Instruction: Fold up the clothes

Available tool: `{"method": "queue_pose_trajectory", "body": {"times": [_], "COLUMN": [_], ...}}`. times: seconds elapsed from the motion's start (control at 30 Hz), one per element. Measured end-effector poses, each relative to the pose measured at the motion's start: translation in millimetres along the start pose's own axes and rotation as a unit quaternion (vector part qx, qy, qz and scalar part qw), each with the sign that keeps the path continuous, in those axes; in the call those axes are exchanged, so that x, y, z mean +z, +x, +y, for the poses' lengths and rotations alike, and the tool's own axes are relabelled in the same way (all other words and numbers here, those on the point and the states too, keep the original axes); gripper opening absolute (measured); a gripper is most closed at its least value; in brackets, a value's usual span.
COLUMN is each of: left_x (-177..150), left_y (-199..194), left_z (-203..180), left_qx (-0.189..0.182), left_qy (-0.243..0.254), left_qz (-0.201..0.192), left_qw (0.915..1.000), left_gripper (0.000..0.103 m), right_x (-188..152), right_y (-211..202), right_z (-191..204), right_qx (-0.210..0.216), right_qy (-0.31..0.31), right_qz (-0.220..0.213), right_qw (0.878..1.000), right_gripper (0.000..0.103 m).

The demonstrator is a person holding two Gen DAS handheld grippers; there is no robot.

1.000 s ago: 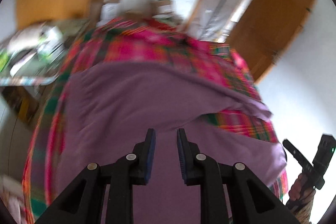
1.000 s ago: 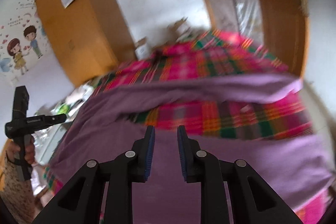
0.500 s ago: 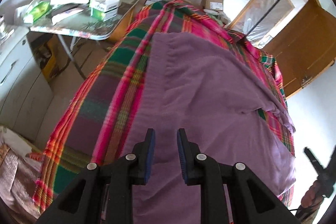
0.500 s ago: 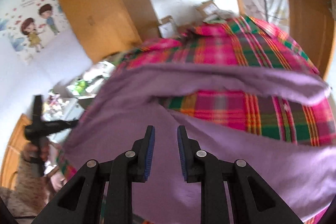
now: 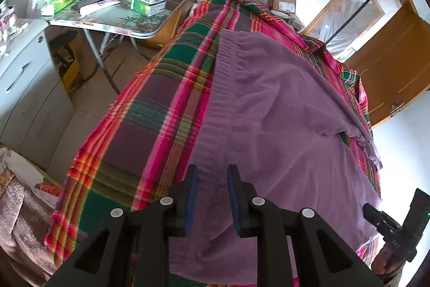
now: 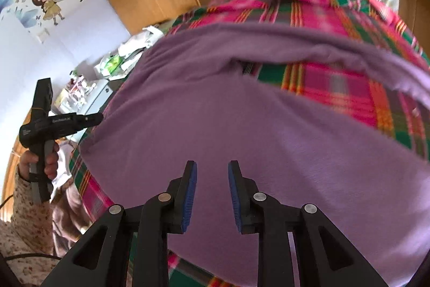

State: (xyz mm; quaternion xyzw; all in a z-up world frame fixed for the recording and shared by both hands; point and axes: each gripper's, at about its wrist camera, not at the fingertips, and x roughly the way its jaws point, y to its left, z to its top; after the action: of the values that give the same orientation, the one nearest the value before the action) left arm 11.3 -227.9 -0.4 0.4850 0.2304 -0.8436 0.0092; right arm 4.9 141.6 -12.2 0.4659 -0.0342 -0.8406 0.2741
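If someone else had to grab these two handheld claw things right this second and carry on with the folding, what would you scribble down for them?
Left gripper: open, empty, hovering above the near edge of the purple fleece pants, close to the ribbed waistband side.
Right gripper: open, empty, above the nearer pant leg.
The pants lie spread on the pink-and-green plaid blanket, legs apart with blanket showing between them.
Done: garment laid out fairly flat.
Left: no fold shows yet. A likely start is to bring one leg over the other, then fold lengthwise.
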Motion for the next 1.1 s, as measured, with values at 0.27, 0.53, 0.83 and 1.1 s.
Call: {"method": "queue_pose_trajectory", "body": {"times": [0.27, 0.53, 0.83, 1.1], "left_x": [11, 47, 60, 40], "left_y": [-14, -27, 9, 83], "left_z": [1, -52, -168, -247], "left_qx": [-0.002, -0.02, -0.07, -0.064], "left_qy": [-0.005, 0.057, 0.176, 0.267], "left_qz": [-0.02, -0.048, -0.021, 0.05], "left_qw": [0.9998, 0.997, 0.9817, 0.9602], "left_gripper": [0.022, 0.022, 0.022, 0.022], "right_x": [10, 54, 105, 94], "right_y": [7, -48, -96, -35], "right_z": [7, -8, -63, -141], "right_qx": [-0.019, -0.077, -0.143, -0.148], "right_qy": [-0.022, -0.046, -0.034, 0.04], "right_qz": [0.007, -0.055, -0.101, -0.02], "right_qw": [1.0, 0.994, 0.984, 0.988], "right_gripper": [0.025, 0.025, 0.025, 0.025]}}
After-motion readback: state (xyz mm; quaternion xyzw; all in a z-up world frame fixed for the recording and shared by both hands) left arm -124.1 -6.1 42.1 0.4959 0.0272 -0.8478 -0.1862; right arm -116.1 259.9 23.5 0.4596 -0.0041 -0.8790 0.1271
